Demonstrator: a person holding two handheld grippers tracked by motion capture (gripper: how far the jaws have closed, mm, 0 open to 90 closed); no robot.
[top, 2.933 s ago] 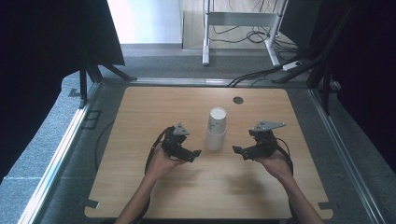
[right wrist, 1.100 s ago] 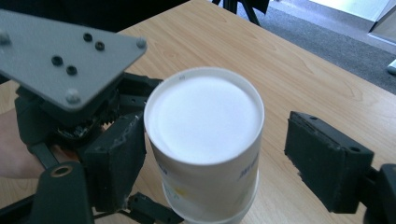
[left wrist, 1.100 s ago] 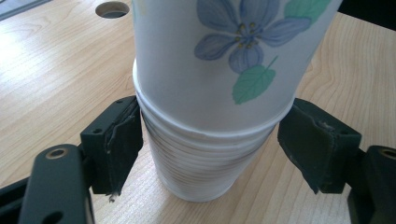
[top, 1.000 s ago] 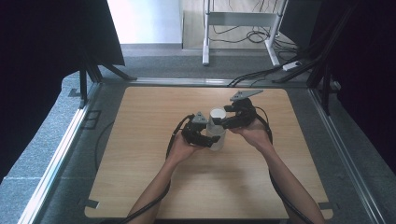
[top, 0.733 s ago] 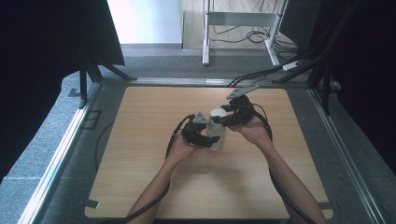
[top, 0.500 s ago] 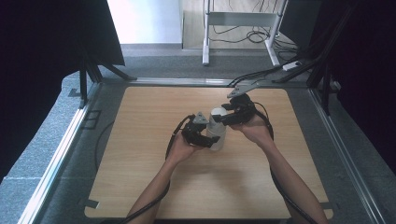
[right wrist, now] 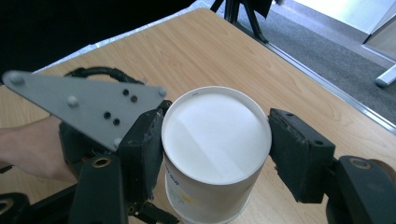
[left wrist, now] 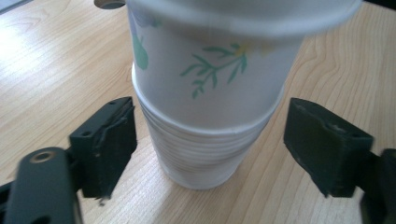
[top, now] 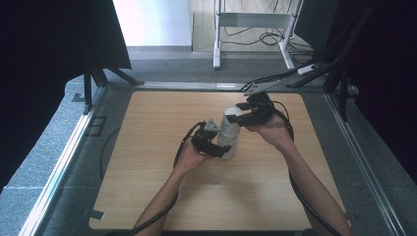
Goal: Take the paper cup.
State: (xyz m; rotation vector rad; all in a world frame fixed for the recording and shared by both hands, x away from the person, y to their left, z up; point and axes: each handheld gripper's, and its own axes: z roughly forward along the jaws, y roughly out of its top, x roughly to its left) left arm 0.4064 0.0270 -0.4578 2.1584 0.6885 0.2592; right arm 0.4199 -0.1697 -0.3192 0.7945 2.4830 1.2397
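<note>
Standing at the centre of the high view, the stack of paper cups is on the table. The right gripper clamps the top cup. The left gripper has just been opening, its pads clear of the stack between them.

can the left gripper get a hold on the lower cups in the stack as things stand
Probably yes. The left gripper already has its open jaws on either side of the lower cups, with nothing between the pads and the stack. The right gripper grips only the top cup, higher up.
</note>
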